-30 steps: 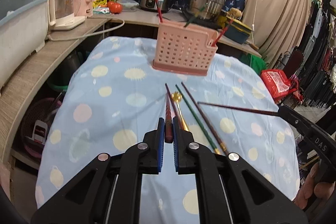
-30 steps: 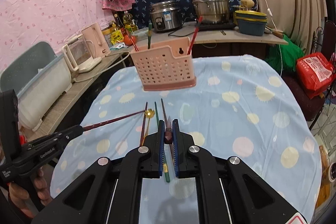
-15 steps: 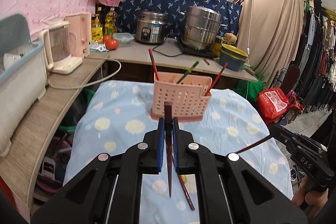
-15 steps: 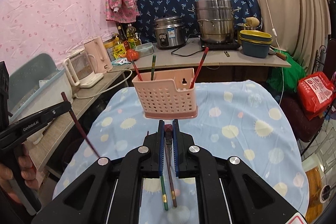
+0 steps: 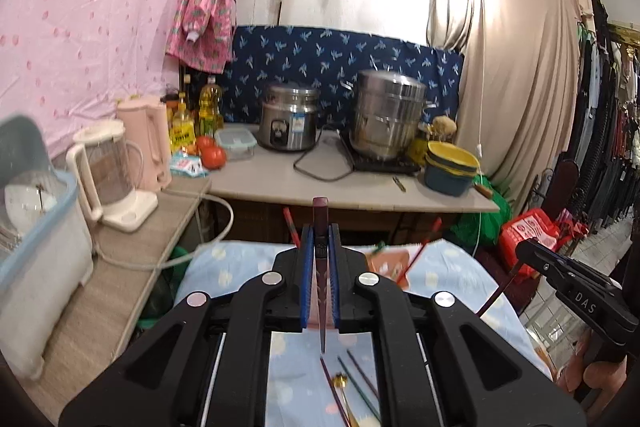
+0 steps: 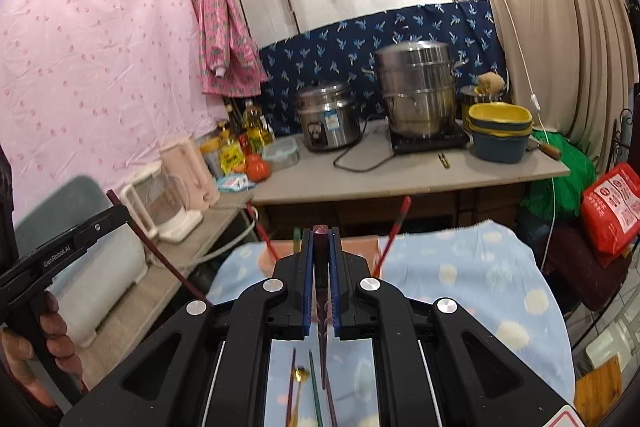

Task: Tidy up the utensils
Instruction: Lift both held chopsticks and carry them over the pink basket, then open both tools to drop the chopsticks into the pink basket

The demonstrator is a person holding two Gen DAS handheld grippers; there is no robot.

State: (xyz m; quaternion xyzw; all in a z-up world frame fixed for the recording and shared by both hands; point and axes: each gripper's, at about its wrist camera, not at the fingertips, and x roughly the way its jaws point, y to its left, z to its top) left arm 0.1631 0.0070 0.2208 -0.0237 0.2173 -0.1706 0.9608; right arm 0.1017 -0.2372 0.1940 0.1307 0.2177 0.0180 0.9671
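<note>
both grippers are up above the surface (image 5: 460, 267), each with its jaws clamped on a dark red chopstick: the left gripper (image 5: 320, 259) on one chopstick (image 5: 320, 219), the right gripper (image 6: 320, 259) on another chopstick (image 6: 320, 239). the pink utensil basket (image 6: 360, 247) sits just beyond them; more chopsticks (image 5: 360, 383) and a gold spoon (image 5: 341, 381) lie below.

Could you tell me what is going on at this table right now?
A person is sorting utensils with a handheld gripper in each hand. The left gripper is shut on a dark red chopstick, and the right gripper is shut on another, both held above the table. The pink holder ahead already has sticks in it. More chopsticks and a gold spoon lie on the cloth.
</note>
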